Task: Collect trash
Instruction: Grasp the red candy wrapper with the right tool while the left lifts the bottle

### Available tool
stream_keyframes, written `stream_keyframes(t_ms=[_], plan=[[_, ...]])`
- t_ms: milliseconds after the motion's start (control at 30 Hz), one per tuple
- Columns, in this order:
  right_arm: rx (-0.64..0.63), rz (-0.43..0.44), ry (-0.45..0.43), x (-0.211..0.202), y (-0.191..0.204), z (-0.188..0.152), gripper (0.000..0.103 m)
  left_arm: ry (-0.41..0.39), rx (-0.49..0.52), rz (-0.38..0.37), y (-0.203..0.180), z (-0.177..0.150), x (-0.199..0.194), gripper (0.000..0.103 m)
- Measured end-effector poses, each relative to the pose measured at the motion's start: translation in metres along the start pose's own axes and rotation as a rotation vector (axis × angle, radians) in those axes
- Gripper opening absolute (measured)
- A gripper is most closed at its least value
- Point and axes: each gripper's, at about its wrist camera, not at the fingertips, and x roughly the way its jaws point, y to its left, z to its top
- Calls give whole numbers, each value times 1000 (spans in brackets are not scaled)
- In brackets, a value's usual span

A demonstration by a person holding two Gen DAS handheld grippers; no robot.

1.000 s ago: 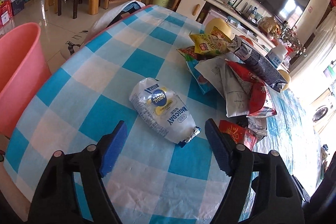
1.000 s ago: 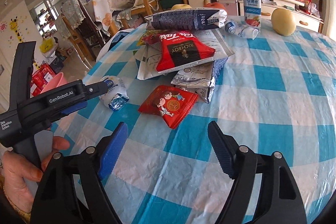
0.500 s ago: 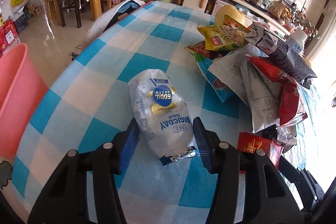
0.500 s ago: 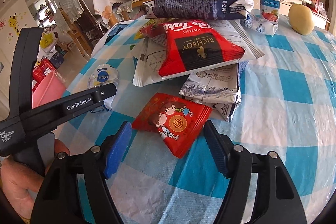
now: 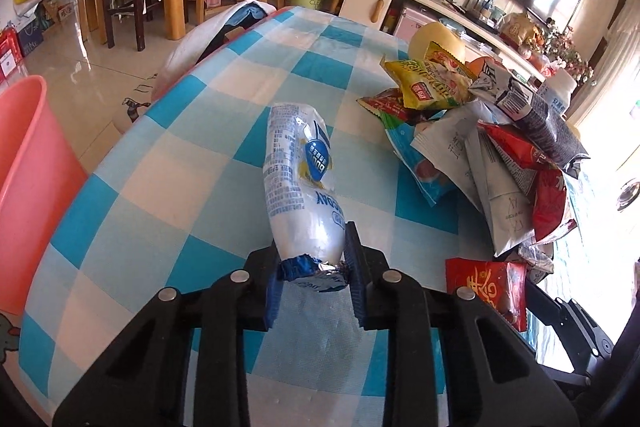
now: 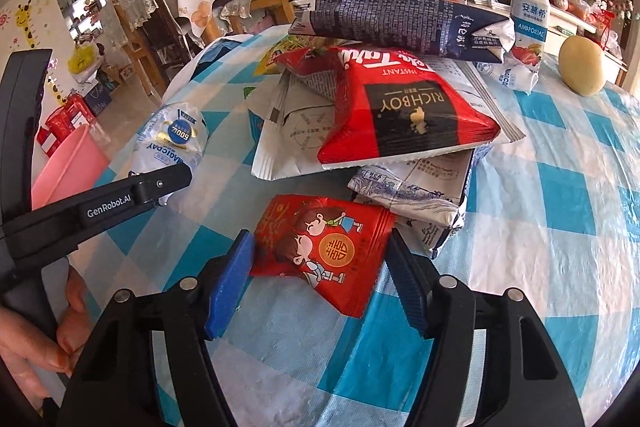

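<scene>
Left wrist view: the left gripper (image 5: 310, 269) is clamping the near, crimped end of a white milk pouch (image 5: 298, 187); the rest of the pouch is sticking out ahead over the checked table (image 5: 192, 163).
Left jaws: they have just been closing and are now pressing together on the pouch, which is squashed narrow between the blue pads.
Right wrist view: the right gripper (image 6: 320, 277) is straddling a red packet (image 6: 324, 247) lying flat on the table, just in front of the wrapper pile (image 6: 384, 115).
Right jaws: they have just been closing, with the packet between them; the left pad is touching the packet's edge, while the right pad is looking a little apart from it, so no firm grip is showing yet.
Bin: a pink bin (image 5: 28, 187) is standing on the floor just past the table's left edge, near the pouch.
Step in hand: probably securing one piece of trash in each gripper before carrying both to the bin.
Doing it well, left: the grip is sitting at the pouch's very end, so lifting slowly is likely keeping the foil seal from slipping out.
Doing it well, right: the flat packet may buckle or slide as the pads close; pressing the pad tips down toward the cloth should be helping.
Nearby: a yellow fruit (image 6: 582, 65) and a drink bottle (image 6: 530, 15) are standing well behind the pile.
</scene>
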Motion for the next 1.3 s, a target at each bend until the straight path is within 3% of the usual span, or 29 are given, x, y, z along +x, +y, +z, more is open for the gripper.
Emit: stream_keyframes(t_ms=[167,600,767,967,1300], plan=[[-1,18,4,2,-1,1,54,-16,-28,-12,7,3,-3,28],[47,60,-5,-7,-5,-3,42,-83,-48,-56,12,8,-27,26],[52,67,-34,-21,-2,-4,29,-95,-65,-93,17,7,-34,25],[13,44,-34,-26,8,-6,28,-76,-111,-155,24,6,-35,25],[-28,63,-116,-55,31,8,27,-175,-159,-196,38,12,-66,25]])
